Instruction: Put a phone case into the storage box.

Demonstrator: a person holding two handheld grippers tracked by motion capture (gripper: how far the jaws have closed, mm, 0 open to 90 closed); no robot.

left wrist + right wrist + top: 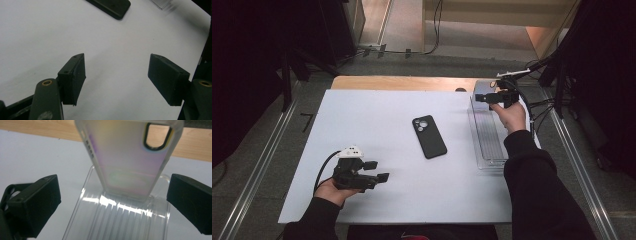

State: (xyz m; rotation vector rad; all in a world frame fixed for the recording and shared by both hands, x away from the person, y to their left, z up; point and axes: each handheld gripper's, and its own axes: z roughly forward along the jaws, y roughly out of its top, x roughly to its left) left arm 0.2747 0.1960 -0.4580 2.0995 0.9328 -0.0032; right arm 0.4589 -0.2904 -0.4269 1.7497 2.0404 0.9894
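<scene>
Hovering over the far end of the clear tray (486,145), the right hand-held gripper (486,98) stands open; the translucent phone case (127,157) leans at its twelve o'clock, untouched, iridescent in the right gripper view. Open and empty, the left hand-held gripper (377,171) has the black phone (429,136) at its one o'clock on the bench (377,115).

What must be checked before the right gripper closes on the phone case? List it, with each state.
1. Right gripper open: ok.
2. Phone case between its pads: not ok, it stands ahead of them.
3. Phone case propped upright in the tray: ok.
4. Left gripper open and empty: ok.
5. Phone flat on the mat, apart from both grippers: ok.
6. Phone case free to lift: cannot tell.
</scene>
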